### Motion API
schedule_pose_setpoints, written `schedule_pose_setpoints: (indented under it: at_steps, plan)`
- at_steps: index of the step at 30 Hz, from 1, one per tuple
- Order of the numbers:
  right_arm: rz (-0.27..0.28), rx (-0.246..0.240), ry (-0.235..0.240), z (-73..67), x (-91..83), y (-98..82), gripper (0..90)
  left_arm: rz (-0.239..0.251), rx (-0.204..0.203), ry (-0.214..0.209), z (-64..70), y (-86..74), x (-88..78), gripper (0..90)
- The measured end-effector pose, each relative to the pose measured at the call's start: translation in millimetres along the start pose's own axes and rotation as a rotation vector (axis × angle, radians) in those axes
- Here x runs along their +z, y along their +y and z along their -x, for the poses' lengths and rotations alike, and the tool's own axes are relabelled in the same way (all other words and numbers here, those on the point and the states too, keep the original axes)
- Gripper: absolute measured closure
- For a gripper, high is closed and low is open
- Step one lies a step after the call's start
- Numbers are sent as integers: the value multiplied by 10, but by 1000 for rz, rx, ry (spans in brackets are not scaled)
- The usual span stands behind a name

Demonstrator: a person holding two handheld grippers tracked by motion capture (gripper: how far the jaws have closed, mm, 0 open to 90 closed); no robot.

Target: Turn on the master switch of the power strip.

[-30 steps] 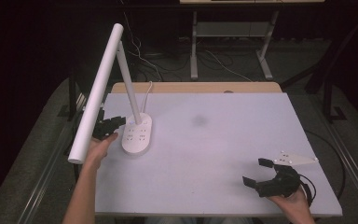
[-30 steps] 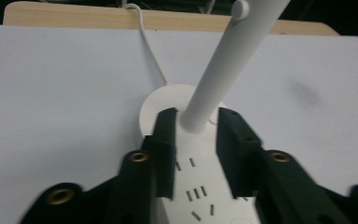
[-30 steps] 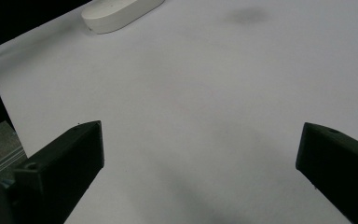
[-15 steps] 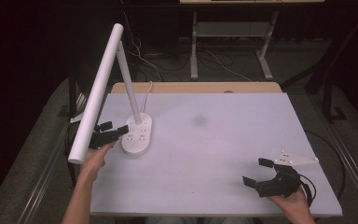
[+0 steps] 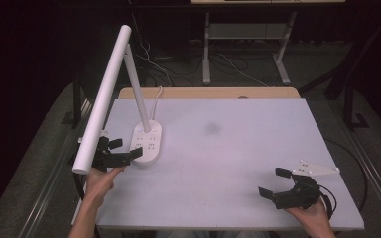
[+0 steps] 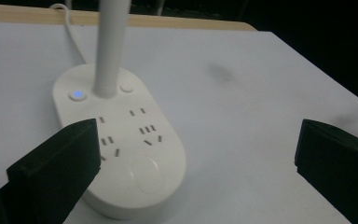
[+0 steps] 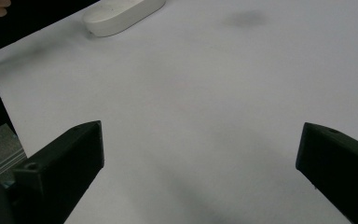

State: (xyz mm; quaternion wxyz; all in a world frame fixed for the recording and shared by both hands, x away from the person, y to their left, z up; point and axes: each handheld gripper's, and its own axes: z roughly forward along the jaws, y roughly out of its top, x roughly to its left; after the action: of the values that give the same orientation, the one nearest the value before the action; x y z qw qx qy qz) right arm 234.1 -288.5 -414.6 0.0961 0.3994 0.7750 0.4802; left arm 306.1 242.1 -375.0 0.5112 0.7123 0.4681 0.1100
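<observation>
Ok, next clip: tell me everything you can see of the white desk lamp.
The desk lamp is glossy white, plastic by its look. Its oval base lies flat at the table's left side, carrying several socket slots, a round button lit blue, a plain round button beside the stem and a large round pad at the near end. A slim stem rises tilted from the base to a long tubular head slanting down past the left table edge. A white cord leaves its far end. The open left gripper sits close beside it; contact is unclear.
</observation>
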Motion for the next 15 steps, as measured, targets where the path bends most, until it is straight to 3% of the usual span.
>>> schedule_pose_setpoints:
  at_steps: [5,15]
  plan:
    - [3,0,0,4,-6,1,2,0,25,-29,149,-95,13,0]
    - [5,-1,-1,1,-9,2,3,-48,79,-73,355,-330,58,0]
